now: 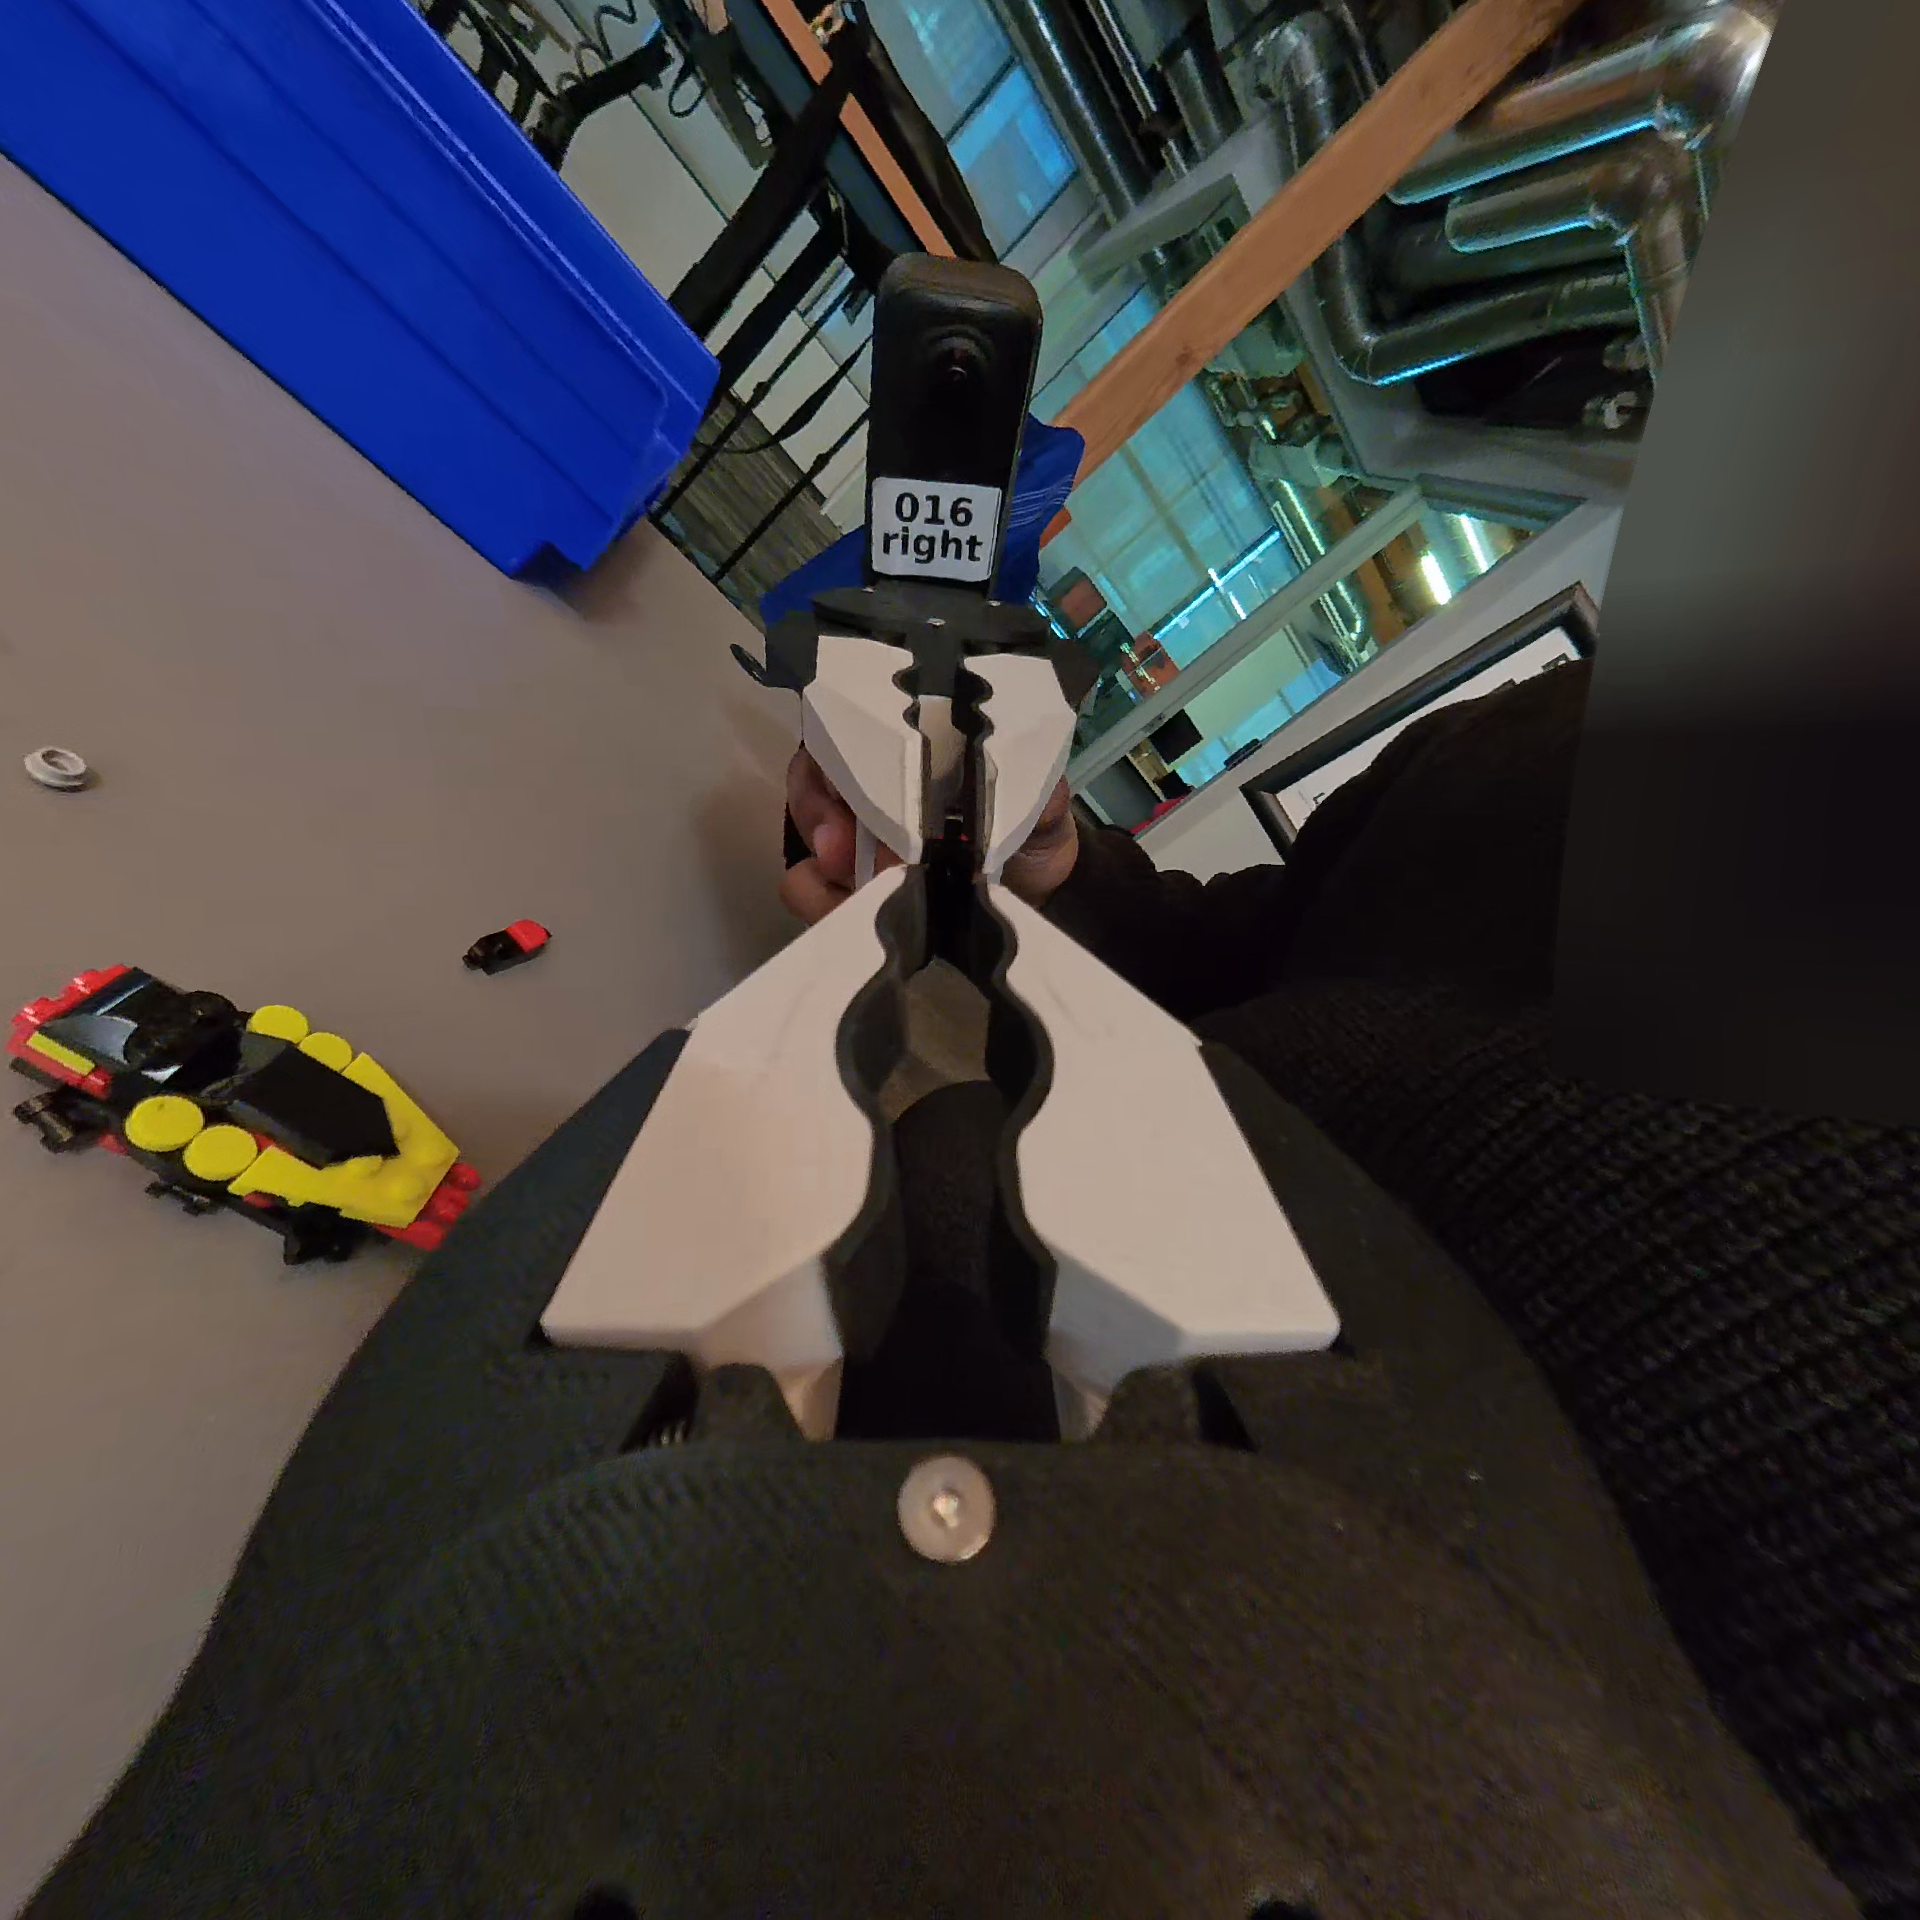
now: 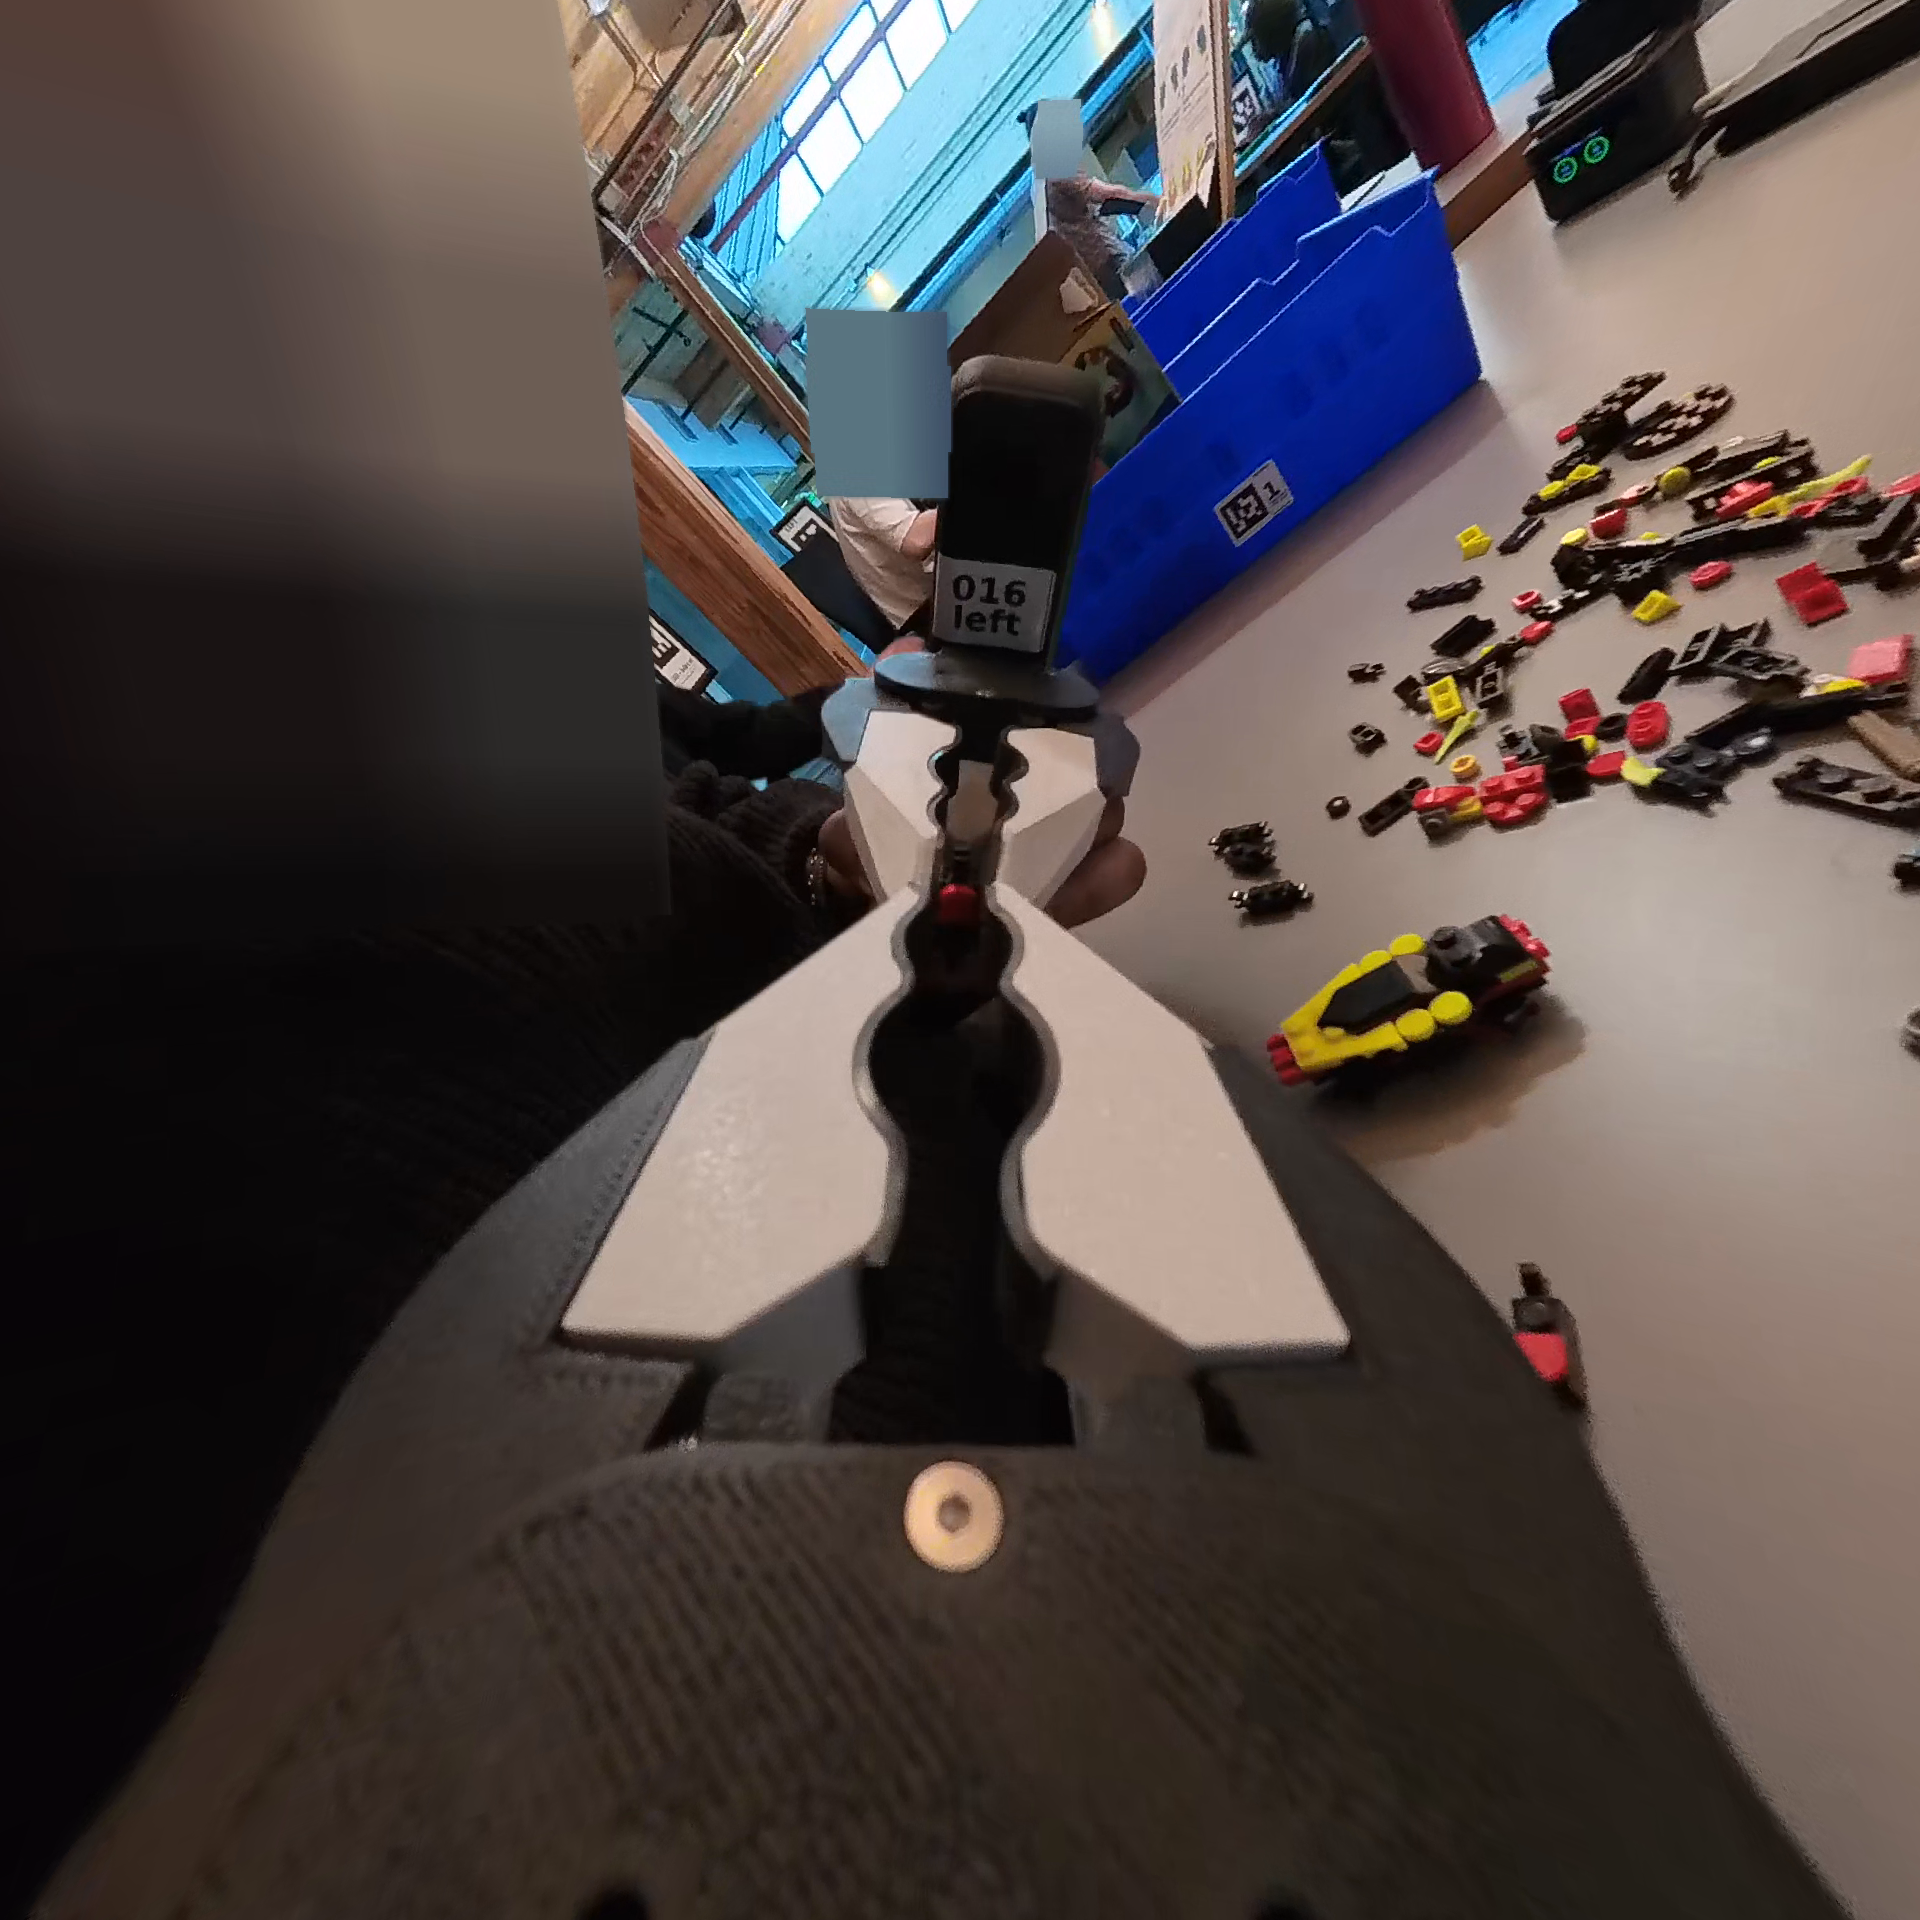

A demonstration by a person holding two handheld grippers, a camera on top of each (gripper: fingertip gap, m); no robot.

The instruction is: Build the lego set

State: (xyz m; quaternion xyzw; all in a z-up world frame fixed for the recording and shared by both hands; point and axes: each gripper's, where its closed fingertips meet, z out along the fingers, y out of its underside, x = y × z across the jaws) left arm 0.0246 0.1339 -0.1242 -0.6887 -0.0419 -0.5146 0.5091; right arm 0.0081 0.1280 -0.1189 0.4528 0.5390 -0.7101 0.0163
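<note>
here, two handheld grippers tip to tip above a grey tabletop (image 2: pixel 1662 1195), each pointing straight at the other. left gripper (image 1: pixel 948 883) nearly clenched, white fingers (image 1: pixel 790 1039) drawn in to a narrow slot, with a small dark piece carrying a red bit (image 1: pixel 951 831) wedged at the meeting point; from this side hard to say which pair of tips actually presses on it. right gripper (image 2: pixel 954 914) likewise almost closed, fingers (image 2: pixel 1122 1039) pinched around a small red-and-black brick piece (image 2: pixel 954 906) right at the tips, the opposite gripper's tips touching or just beside the same piece. cannot tell for certain whether both grippers clamp it or only one. bare hands wrapped round the far handles, dark knitted sleeve (image 1: pixel 1455 987) behind.

off to the side on the tabletop, well apart from the fingers: a small yellow, black and red brick car (image 2: pixel 1413 1003), seen again in the left wrist view (image 1: pixel 239 1122). near it a loose black-and-red piece (image 1: pixel 507 943) and, farther off, a small grey round part (image 1: pixel 57 769). beyond the car in the right wrist view, a wide scatter of loose black, red and yellow brick pieces (image 2: pixel 1662 644). blue plastic bins (image 2: pixel 1278 416) at the far edge of the tabletop, one with a square printed tag on its wall. another small red-and-black piece (image 2: pixel 1548 1335) close beside the right gripper's body
</note>
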